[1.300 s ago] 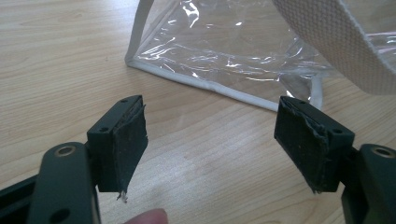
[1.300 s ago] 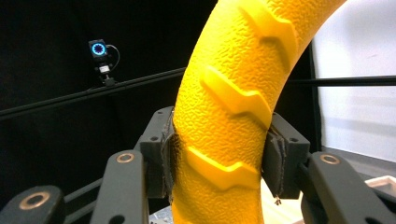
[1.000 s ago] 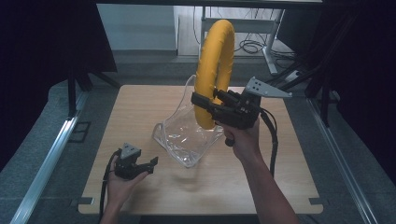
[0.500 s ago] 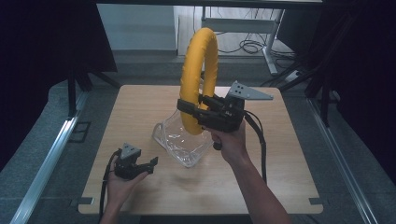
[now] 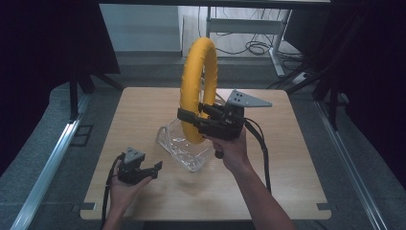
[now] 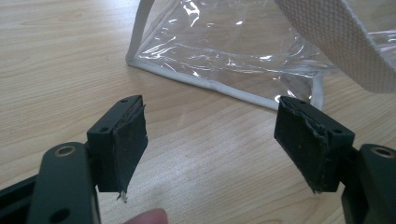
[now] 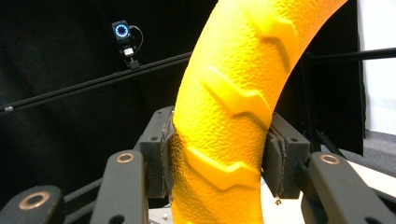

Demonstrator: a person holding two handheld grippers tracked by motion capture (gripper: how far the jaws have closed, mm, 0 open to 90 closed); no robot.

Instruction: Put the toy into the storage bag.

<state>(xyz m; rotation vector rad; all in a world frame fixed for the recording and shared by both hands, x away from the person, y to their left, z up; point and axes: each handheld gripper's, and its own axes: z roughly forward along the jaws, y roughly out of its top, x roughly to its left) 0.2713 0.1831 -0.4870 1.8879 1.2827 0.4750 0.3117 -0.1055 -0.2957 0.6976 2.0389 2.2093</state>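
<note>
A big yellow ring (image 5: pixel 196 86) with raised chevron ridges stands upright in the air, its lower arc just above a clear plastic bag (image 5: pixel 184 146) with white trim in the middle of the table. My right gripper (image 5: pixel 194 120) is shut on the ring's lower part; in the right gripper view the ring (image 7: pixel 233 121) sits squeezed between both pads. My left gripper (image 5: pixel 151 170) rests low near the table's front left, open, with nothing between its pads (image 6: pixel 123 140). The bag (image 6: pixel 224 51) lies just ahead of it, with a white woven strap (image 6: pixel 345 42) crossing the upper right.
The wooden table (image 5: pixel 139 110) has bare room on its left and right sides. Dark curtains flank it, and a metal rail (image 5: pixel 52 158) runs along the floor at the left. A desk frame and cables (image 5: pixel 253 38) stand behind the table.
My right gripper has carried the yellow ring leftward and a little down, over the clear bag. The left gripper has stayed where it was.
</note>
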